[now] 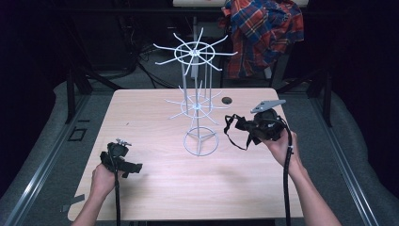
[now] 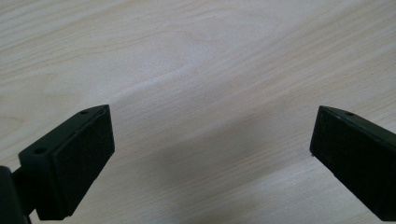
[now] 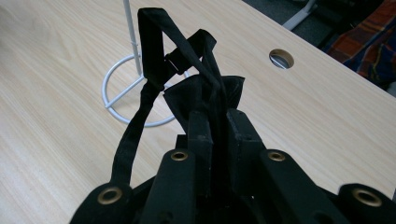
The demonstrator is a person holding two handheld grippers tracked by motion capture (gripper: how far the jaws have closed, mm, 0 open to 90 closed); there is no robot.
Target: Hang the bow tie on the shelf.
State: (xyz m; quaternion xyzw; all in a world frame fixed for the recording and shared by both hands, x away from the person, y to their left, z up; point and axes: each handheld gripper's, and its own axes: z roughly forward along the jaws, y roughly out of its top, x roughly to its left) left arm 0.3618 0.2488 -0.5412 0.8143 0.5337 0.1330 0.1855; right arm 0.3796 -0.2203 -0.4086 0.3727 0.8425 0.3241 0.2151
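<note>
The right hand-held gripper point(image 1: 252, 126) is clenched on a black bow tie point(image 3: 203, 93), its strap point(image 3: 140, 112) looping free above the worktop point(image 1: 155, 188). The white wire rack point(image 1: 197, 106) stands just to that gripper's left, its prongs radiating level from an upright pole, so the right hand is much the nearer. The left hand-held gripper point(image 2: 212, 154) hangs released and empty over bare wood, well apart.

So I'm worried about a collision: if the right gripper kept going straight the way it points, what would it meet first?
Probably the white wire rack; the right gripper, shut on the black bow tie, points toward its ring base, though depth is unclear.
</note>
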